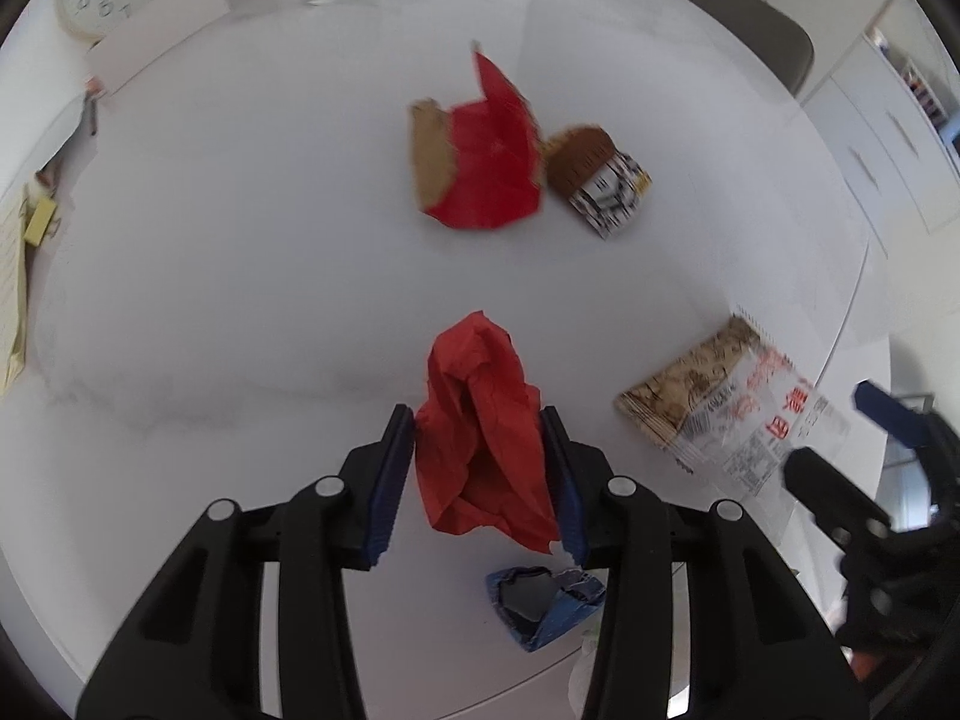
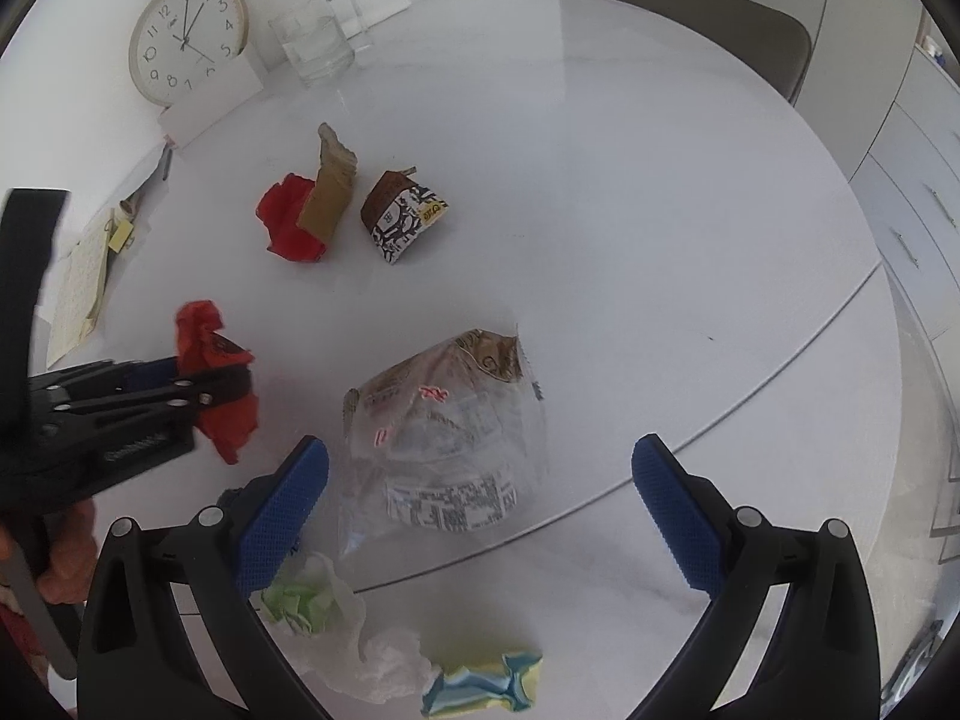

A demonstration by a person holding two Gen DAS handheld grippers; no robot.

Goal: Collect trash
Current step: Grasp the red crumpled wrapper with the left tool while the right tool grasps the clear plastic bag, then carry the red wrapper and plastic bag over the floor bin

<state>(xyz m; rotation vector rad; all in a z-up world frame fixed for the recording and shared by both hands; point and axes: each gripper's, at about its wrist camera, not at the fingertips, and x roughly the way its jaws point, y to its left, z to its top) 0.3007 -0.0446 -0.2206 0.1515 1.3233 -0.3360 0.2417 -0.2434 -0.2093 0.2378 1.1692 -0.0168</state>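
left gripper (image 1: 480, 468) is pinched on the red crumpled paper (image 1: 483, 438), held above the white table (image 1: 210, 300). paper is judged light, soft, compressible; a mid-bulk grip is adequate. right gripper (image 2: 480, 504) is spread wide over the clear snack bag (image 2: 444, 438): thin, slippery, best taken at a bunched fold. table edge (image 2: 780, 384) is close on the right; open room is seen ahead.
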